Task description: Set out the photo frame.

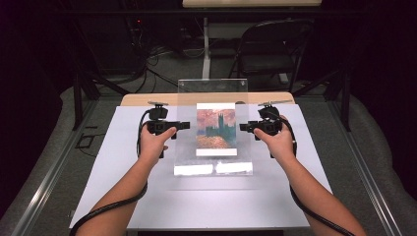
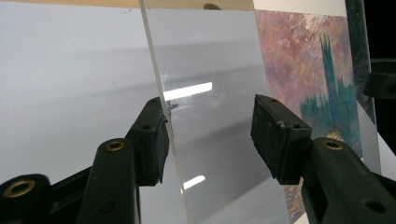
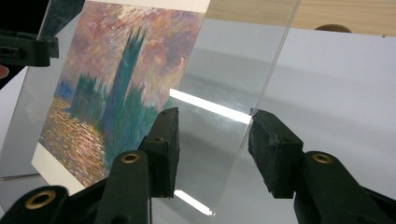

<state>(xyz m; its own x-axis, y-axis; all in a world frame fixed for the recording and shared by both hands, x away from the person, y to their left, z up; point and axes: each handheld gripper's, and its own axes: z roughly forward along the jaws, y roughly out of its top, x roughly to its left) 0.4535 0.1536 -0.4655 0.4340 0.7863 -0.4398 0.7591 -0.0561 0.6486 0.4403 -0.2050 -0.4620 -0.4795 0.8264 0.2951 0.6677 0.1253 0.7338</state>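
Observation:
A clear acrylic sheet [image 1: 187, 147] lies over a printed painting [image 1: 216, 130] of a tower under a pink sky, on the white table cover [image 1: 147, 196]. My left gripper [image 1: 187, 125] is at the sheet's left edge. In the left gripper view the sheet [image 2: 210, 140] passes between the jaws of my left gripper [image 2: 210, 116], which stand wide apart, with its edge against the left one. My right gripper [image 1: 242, 127] mirrors this at the right edge. In its own view my right gripper [image 3: 212, 126] stands open around the sheet [image 3: 219, 121]. I cannot tell if the sheet rests flat or is lifted.
A second clear panel [image 1: 212, 91] stands upright at the table's far edge, behind the painting. Wooden tabletop [image 1: 147, 98] shows beyond the white cover. A folding chair [image 1: 275, 49] and cables sit on the floor behind. Metal rails run along both sides.

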